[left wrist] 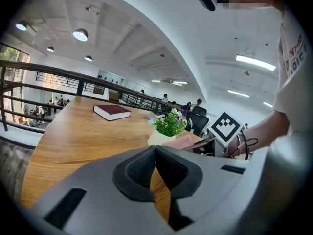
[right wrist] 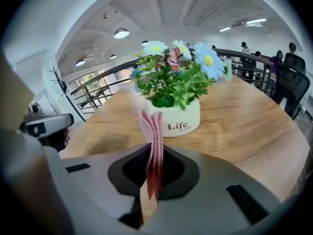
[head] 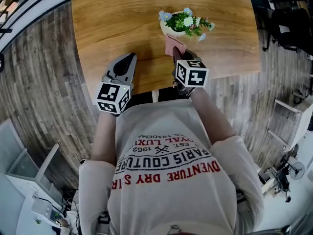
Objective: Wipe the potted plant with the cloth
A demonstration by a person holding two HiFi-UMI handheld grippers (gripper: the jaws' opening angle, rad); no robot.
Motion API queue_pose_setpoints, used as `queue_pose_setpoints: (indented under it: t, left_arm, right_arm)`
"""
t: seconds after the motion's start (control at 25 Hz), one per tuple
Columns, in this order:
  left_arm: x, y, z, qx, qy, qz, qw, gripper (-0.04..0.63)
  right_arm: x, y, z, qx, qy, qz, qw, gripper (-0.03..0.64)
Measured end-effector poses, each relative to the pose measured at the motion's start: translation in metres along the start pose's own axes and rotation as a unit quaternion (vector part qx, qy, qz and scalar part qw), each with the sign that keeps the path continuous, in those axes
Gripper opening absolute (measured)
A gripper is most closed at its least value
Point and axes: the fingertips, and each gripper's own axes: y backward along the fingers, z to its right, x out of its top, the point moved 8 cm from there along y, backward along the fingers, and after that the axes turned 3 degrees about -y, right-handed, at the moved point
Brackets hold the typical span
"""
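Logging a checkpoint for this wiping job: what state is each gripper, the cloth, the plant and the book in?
left gripper: shut, empty.
right gripper: shut on cloth.
cloth: folded, clamped in right gripper.
potted plant: upright on table.
book: closed, lying flat.

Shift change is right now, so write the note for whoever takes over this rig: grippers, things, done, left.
Left gripper: shut and empty, low over the near edge of the wooden table, left of the plant.
Right gripper: shut on the folded pink cloth, which stands up out of the fingers and points at the pot.
Potted plant: upright on the table, straight ahead of the right gripper.
Done: cloth is gripped and at the pot's near side; whether they touch cannot be told.
Left: wipe the pot and leaves. The free left gripper could probably steady the pot.
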Motion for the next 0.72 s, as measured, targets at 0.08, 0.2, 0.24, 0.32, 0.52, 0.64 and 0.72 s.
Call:
queue_pose_setpoints:
  t: [0.08, 0.2, 0.24, 0.32, 0.52, 0.64, 0.72]
  left_arm:
    - [0.003, 0.002, 0.001, 0.009, -0.006, 0.001, 0.9999, 0.017]
    - [0.007, 0.005, 0.002, 0.026, -0.011, 0.002, 0.9996, 0.016]
    - [0.01, 0.006, 0.002, 0.032, -0.013, 0.003, 0.9994, 0.017]
    - [0.014, 0.006, 0.002, 0.042, -0.016, 0.004, 0.999, 0.017]
    - [0.02, -0.004, 0.013, 0.048, -0.017, 0.001, 0.9987, 0.017]
    - [0.023, -0.021, 0.026, 0.039, -0.012, 0.003, 0.9992, 0.018]
    - [0.025, -0.035, 0.036, 0.03, -0.016, 0.003, 0.9994, 0.018]
  right_arm:
    - [0.004, 0.003, -0.011, 0.017, 0.032, 0.005, 0.999, 0.035]
    - [0.016, 0.011, -0.029, 0.046, 0.086, 0.019, 0.995, 0.035]
    - [0.023, 0.014, -0.034, 0.056, 0.103, 0.025, 0.993, 0.035]
    - [0.04, 0.023, -0.042, 0.075, 0.133, 0.046, 0.987, 0.035]
    - [0.087, 0.052, -0.04, 0.122, 0.169, 0.11, 0.972, 0.035]
    - [0.119, 0.073, -0.022, 0.146, 0.169, 0.147, 0.964, 0.035]
    - [0.138, 0.085, -0.004, 0.151, 0.18, 0.172, 0.957, 0.035]
